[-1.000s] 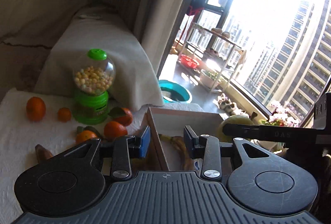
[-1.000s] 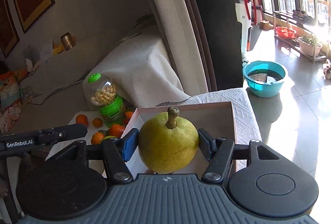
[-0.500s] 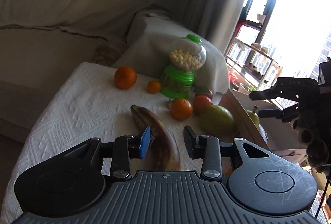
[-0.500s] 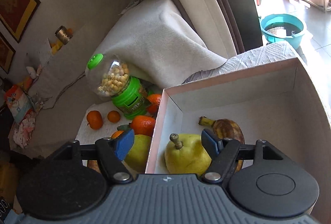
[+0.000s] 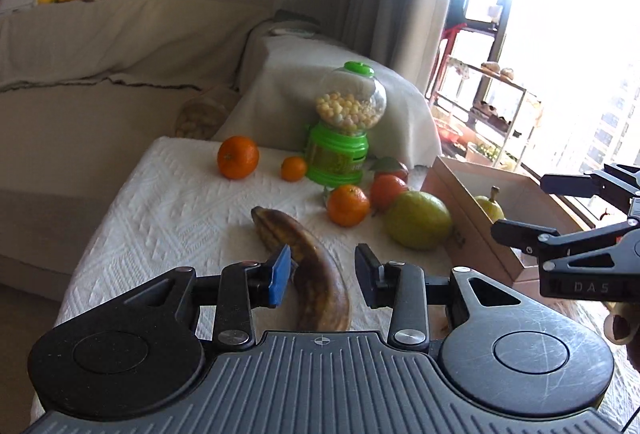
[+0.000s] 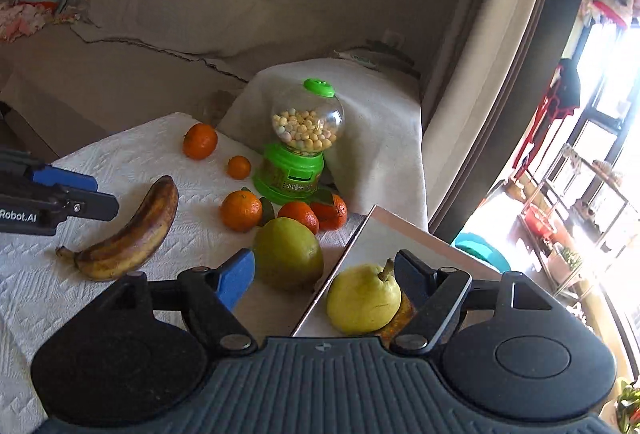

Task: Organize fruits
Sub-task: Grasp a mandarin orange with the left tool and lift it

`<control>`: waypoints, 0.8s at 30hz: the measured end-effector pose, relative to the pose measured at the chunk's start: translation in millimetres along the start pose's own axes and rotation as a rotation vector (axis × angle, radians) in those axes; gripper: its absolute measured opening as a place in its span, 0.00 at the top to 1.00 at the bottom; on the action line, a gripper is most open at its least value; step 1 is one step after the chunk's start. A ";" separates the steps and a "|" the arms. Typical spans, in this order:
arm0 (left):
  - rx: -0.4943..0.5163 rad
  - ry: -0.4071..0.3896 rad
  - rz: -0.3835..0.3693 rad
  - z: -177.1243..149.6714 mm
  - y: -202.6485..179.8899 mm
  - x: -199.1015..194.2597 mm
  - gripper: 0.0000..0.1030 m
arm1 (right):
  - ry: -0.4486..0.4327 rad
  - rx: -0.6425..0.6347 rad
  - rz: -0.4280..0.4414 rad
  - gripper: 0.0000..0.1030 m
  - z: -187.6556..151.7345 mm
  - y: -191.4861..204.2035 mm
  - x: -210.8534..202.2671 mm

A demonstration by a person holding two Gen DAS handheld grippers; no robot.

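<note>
A brown-spotted banana (image 5: 308, 258) (image 6: 132, 234) lies on the white cloth. My left gripper (image 5: 322, 274) (image 6: 76, 193) hovers over its near end, open and not touching it. A yellow pear (image 6: 364, 298) (image 5: 489, 205) rests in the cardboard box (image 6: 360, 238) (image 5: 464, 230) on a second dark banana (image 6: 402, 310). My right gripper (image 6: 324, 276) (image 5: 520, 203) straddles the box's left wall with its jaws opening; the pear sits free below them, near the right finger. A large green-yellow fruit (image 6: 288, 254) (image 5: 418, 220) lies just outside the box.
Several oranges (image 6: 241, 210) (image 5: 347, 205) are scattered around a green candy dispenser (image 6: 300, 145) (image 5: 344, 137) at the back of the table. A covered sofa stands behind. The window and floor drop off to the right of the box.
The right gripper let go of the pear into the box, widened, rolled and drew back. The left gripper swung from the box over to the banana on the cloth.
</note>
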State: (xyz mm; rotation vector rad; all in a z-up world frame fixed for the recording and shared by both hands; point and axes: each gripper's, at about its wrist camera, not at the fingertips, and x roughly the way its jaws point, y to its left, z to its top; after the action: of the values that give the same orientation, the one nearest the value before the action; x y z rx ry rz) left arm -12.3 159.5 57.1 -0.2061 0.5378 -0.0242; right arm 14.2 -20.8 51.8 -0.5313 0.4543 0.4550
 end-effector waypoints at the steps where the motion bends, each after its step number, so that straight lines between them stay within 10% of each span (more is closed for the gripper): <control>1: 0.005 0.003 -0.001 0.6 -1.7 1.0 0.61 | -0.015 -0.014 0.021 0.24 -4.3 5.6 -7.2; 6: -0.007 0.003 -0.010 22.0 5.4 20.5 0.59 | 0.012 0.044 0.200 0.24 -18.8 12.7 -19.8; 14: 0.015 0.067 0.189 97.5 49.9 131.2 0.60 | 0.021 0.107 0.229 0.24 -16.4 2.9 -2.5; 24: 0.017 0.068 0.202 96.5 61.4 178.8 0.54 | 0.113 0.215 0.306 0.24 27.6 -26.6 38.1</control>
State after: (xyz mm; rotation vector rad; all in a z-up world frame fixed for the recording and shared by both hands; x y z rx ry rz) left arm 188.7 224.1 35.2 -0.1339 0.6242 0.1609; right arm 66.6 -14.5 63.3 -0.2800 0.6894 0.6620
